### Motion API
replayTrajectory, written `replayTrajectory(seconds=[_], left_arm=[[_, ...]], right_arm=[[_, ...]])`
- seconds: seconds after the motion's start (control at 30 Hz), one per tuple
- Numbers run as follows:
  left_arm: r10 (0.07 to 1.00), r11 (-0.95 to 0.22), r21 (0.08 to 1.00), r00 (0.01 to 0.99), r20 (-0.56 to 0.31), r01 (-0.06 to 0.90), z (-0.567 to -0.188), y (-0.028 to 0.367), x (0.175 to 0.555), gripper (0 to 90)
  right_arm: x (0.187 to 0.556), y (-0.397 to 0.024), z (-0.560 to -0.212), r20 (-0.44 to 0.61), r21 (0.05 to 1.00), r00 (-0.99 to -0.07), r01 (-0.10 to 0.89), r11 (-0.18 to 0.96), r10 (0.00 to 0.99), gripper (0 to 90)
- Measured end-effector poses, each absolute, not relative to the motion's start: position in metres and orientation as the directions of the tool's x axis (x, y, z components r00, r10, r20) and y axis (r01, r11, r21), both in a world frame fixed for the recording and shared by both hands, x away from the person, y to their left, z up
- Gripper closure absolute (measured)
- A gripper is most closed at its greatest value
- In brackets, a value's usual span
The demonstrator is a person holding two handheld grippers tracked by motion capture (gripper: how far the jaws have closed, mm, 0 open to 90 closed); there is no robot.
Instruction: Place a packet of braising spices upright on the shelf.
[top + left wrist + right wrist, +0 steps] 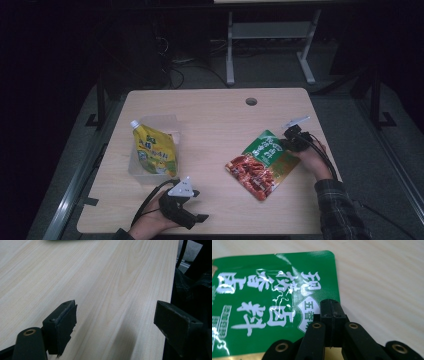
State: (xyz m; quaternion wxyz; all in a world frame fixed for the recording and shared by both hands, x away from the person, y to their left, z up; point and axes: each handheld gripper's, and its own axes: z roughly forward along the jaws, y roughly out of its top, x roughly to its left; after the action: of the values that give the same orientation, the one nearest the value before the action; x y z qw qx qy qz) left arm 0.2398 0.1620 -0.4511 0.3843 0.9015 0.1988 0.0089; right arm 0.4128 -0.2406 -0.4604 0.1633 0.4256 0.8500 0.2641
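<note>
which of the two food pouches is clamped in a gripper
The green and red pouch on the right, pinched at its green edge by the right gripper. The yellow spouted pouch lies in the clear tray, untouched.

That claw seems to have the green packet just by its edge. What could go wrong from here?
Two things, I think. The right claw is shut on the green packet only near one edge, so the slick foil might slip free or crease as it is carried. The tub already holds a yellow pouch, which fills much of it, so the packet may not fit beside it. The left claw stands open over bare table, too far to help.
</note>
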Motion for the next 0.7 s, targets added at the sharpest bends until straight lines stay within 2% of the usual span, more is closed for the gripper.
replayTrajectory(seconds=[0.4, 0.7], left_arm=[[0.395, -0.598, 0.716, 0.91, -0.126, 0.36, -0.447, 0.161, 0.242, 17.6], [0.437, -0.553, 0.746, 0.892, -0.118, 0.37, -0.438, 0.151, 0.253, 16.8]], right_arm=[[0.366, -0.211, -0.458, -0.022, 0.573, -0.694, 0.581, 0.578, 0.719, 90.0], [0.349, -0.178, -0.456, -0.017, 0.564, -0.776, 0.514, 0.647, 0.631, 90.0]])
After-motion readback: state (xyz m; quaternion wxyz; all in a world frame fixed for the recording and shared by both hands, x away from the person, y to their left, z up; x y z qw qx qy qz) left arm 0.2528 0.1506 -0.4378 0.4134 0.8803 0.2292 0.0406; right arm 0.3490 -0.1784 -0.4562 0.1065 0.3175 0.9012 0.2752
